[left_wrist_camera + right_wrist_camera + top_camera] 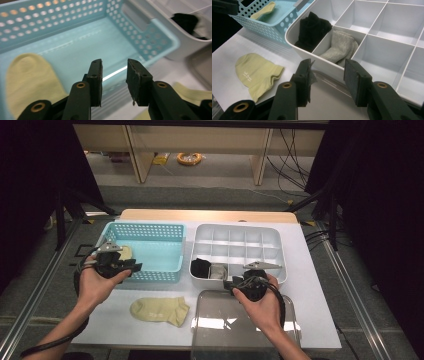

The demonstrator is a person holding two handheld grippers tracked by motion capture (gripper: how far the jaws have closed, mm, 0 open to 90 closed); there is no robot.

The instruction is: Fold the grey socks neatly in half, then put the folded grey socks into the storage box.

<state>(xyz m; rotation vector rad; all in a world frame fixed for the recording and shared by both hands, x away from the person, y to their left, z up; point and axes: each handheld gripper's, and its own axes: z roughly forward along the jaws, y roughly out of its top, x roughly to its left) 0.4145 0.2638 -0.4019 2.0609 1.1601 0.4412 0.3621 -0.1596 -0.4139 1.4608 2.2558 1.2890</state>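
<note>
The left claw (pixel 113 82) hangs over the blue basket (pixel 160 37), jaws apart and empty; a yellow sock (pixel 30 80) in the basket is partly cut off. The right claw (pixel 329 82), also apart, holds nothing above the clear lid (pixel 220 320). Another yellow sock (pixel 160 310) lies on the surface (pixel 310 310).

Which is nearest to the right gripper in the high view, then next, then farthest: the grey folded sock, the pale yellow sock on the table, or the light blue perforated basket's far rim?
From the right gripper:
1. Grey folded sock, just beyond it in the white divided tray.
2. Pale yellow sock on the table, to its left.
3. Light blue perforated basket's far rim, far left and back.
</note>
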